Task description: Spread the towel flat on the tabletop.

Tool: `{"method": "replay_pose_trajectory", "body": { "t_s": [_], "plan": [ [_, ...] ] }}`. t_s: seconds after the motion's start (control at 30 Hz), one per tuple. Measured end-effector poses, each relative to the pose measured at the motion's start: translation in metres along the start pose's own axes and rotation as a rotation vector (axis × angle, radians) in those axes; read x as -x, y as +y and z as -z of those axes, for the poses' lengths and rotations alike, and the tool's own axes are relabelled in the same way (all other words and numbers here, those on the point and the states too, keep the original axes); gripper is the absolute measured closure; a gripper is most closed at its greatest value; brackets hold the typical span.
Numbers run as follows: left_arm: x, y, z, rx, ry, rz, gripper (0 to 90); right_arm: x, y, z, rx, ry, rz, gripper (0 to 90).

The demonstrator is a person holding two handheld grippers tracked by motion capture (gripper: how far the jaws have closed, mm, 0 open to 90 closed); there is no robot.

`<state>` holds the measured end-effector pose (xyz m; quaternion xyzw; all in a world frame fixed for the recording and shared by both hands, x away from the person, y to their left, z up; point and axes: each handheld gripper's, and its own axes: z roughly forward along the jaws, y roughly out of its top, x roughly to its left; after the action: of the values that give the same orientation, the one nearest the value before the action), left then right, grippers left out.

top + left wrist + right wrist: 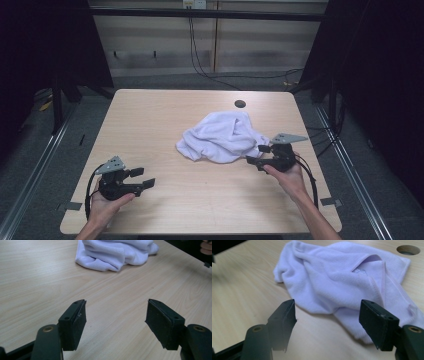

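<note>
1. White towel point(222, 137) lay crumpled right of centre on the counter point(150, 125), near a round hole point(240, 104).
2. Looked soft, light and floppy; best pinched at the hemmed edge.
3. Right gripper point(259, 154) was just beside its right edge, jaws spread, empty.
4. Left gripper point(142, 178) sat well apart, jaws spread, empty.

Towel point(117, 253) cut by top edge (left gripper view); folds hide its underside.
</note>
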<state>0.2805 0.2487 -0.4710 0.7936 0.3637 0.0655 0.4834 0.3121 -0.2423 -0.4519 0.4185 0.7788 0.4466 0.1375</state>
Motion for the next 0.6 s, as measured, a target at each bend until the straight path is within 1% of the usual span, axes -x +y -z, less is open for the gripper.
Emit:
{"method": "replay_pose_trajectory", "body": {
  "t_s": [0.03, 0.07, 0.1, 0.17, 0.2, 0.23, 0.27, 0.3, 0.33, 0.37, 0.4, 0.43, 0.47, 0.53, 0.57, 0.6],
  "plan": [
    [0.000, 0.001, -0.001, -0.002, 0.010, -0.014, 35.3, 0.003, 0.005, -0.009, -0.017, -0.008, 0.010, 27.6],
    [0.000, 0.002, -0.002, 0.006, -0.001, 0.001, 35.3, 0.006, 0.011, -0.018, -0.030, -0.004, 0.012, 26.6],
    [-0.001, 0.002, -0.003, 0.018, -0.022, 0.021, 35.3, 0.010, 0.016, -0.027, -0.041, 0.017, 0.002, 25.4],
    [0.000, 0.002, -0.003, 0.035, -0.032, 0.030, 36.0, 0.017, 0.028, -0.044, -0.045, 0.026, -0.004, 24.1],
    [0.000, 0.001, -0.003, 0.045, -0.047, 0.058, 37.4, 0.019, 0.032, -0.049, -0.048, 0.035, -0.005, 24.2],
    [-0.001, 0.000, -0.004, 0.047, -0.045, 0.066, 37.7, 0.022, 0.038, -0.057, -0.055, 0.037, 0.000, 23.9],
    [-0.001, 0.000, -0.005, 0.039, -0.030, 0.056, 37.7, 0.023, 0.042, -0.062, -0.064, 0.039, 0.007, 23.4],
    [-0.003, 0.001, -0.007, 0.029, -0.030, 0.056, 37.7, 0.026, 0.048, -0.069, -0.072, 0.041, 0.020, 23.4],
    [-0.005, 0.001, -0.009, 0.017, -0.029, 0.070, 37.7, 0.027, 0.051, -0.073, -0.075, 0.046, 0.015, 24.2],
    [-0.005, 0.001, -0.011, 0.009, -0.031, 0.071, 37.2, 0.030, 0.054, -0.078, -0.080, 0.062, 0.013, 25.1],
    [-0.005, 0.003, -0.012, 0.000, -0.030, 0.055, 36.7, 0.032, 0.055, -0.084, -0.087, 0.069, 0.014, 25.7],
    [-0.005, 0.004, -0.012, 0.005, -0.021, 0.053, 36.8, 0.034, 0.055, -0.089, -0.093, 0.064, 0.017, 29.7],
    [-0.005, 0.006, -0.013, 0.013, -0.029, 0.062, 36.8, 0.036, 0.054, -0.095, -0.108, 0.069, 0.020, 31.7],
    [-0.005, 0.008, -0.014, 0.023, -0.020, 0.062, 36.8, 0.041, 0.049, -0.106, -0.141, 0.055, 0.022, 30.6],
    [-0.005, 0.009, -0.015, 0.026, -0.024, 0.073, 36.8, 0.043, 0.046, -0.111, -0.168, 0.044, 0.028, 29.5],
    [-0.006, 0.009, -0.017, 0.020, -0.021, 0.077, 36.7, 0.044, 0.043, -0.115, -0.182, 0.036, 0.032, 27.4]
  ]
}}
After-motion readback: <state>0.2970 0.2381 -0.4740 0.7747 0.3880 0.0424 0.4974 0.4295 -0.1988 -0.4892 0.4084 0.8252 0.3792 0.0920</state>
